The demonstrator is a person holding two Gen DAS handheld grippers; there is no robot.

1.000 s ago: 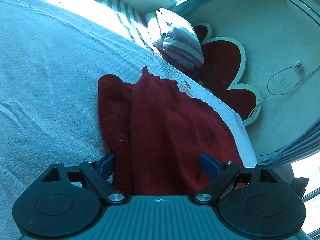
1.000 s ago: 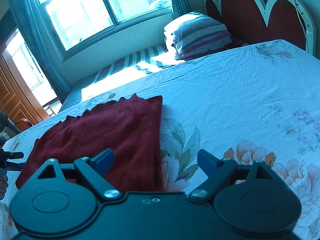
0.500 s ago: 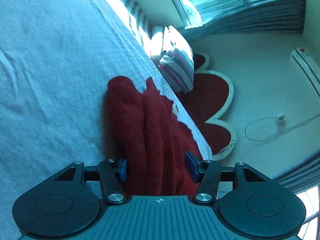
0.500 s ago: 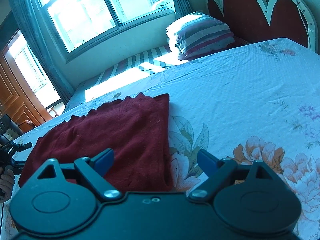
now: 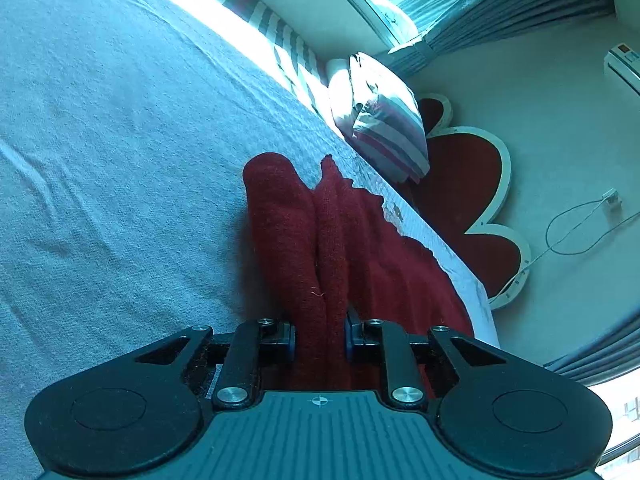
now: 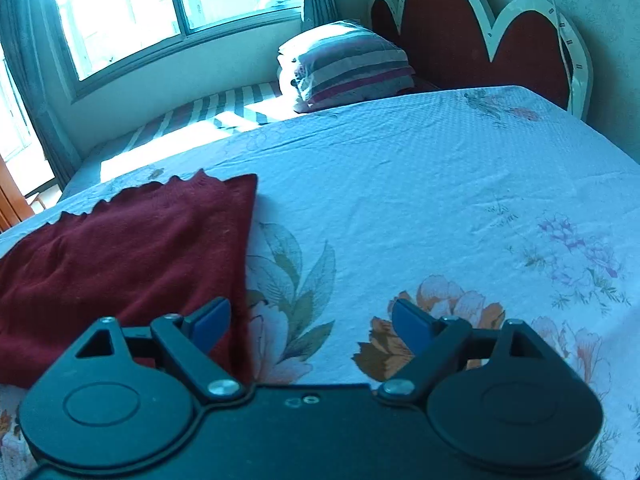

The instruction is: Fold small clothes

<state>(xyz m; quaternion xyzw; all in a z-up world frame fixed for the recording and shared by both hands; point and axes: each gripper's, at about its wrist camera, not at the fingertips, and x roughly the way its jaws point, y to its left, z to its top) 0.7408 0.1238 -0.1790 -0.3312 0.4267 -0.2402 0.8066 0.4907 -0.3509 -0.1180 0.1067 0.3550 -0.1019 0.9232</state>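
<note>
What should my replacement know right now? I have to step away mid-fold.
Left gripper: shut on a bunched edge of the red sweater.
Right gripper: open, holding nothing, above the bedsheet at the sweater's right edge.
Sweater lies mostly flat on the bed, scalloped hem toward the striped pillow.
Done: one edge gripped.
Left: right gripper likely grips too, then fold.

Striped pillow (image 6: 348,66) against heart-shaped headboard (image 6: 472,40)

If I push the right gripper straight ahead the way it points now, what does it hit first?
Probably the bare floral bedsheet: the open right gripper aims just past the right edge of the red knit garment. The striped pillow lies well beyond. Depth is unclear.
</note>
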